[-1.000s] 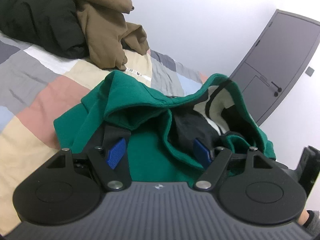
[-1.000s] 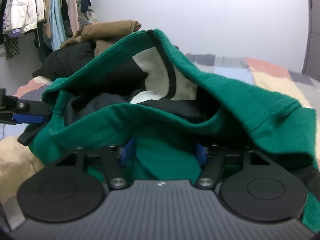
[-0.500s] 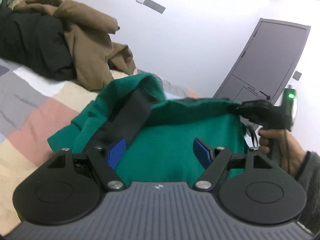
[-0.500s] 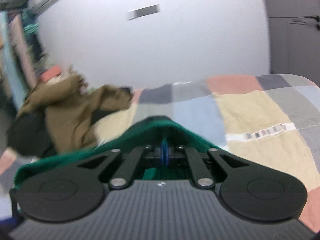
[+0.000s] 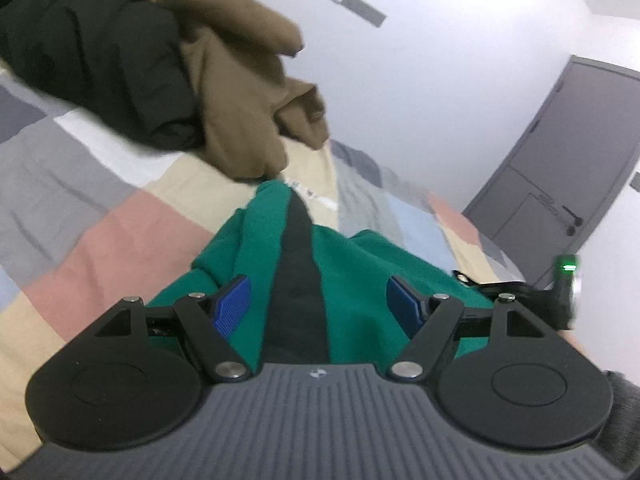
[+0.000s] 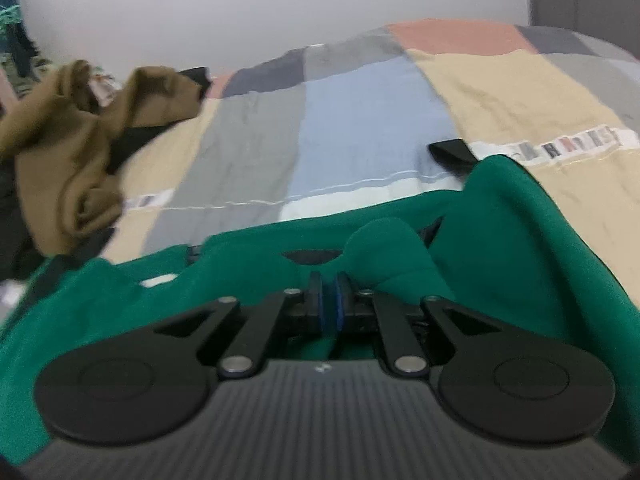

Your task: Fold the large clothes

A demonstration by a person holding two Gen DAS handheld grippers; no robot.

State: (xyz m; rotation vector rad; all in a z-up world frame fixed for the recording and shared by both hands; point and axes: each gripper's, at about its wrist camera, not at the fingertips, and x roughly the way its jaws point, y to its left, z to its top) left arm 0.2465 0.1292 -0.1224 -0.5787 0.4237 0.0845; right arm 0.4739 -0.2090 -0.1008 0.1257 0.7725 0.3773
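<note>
1. On the patchwork bedspread (image 6: pixel 360 120), a green garment (image 6: pixel 540 240) with a black stripe (image 5: pixel 296 280) is being spread out near the bed's front edge.
2. The left gripper (image 5: pixel 320 304) is being held over the garment with its blue pads (image 5: pixel 232 308) standing wide apart; green cloth is lying between them, unpressed.
3. The right gripper (image 6: pixel 329 304) is being kept almost together, its jaws having just been opening slightly; a thin fold of green cloth is seemingly being pinched between the pads.
4. A brown garment (image 5: pixel 240 92) and a black garment (image 5: pixel 100 72) are being left heaped farther back.
</note>
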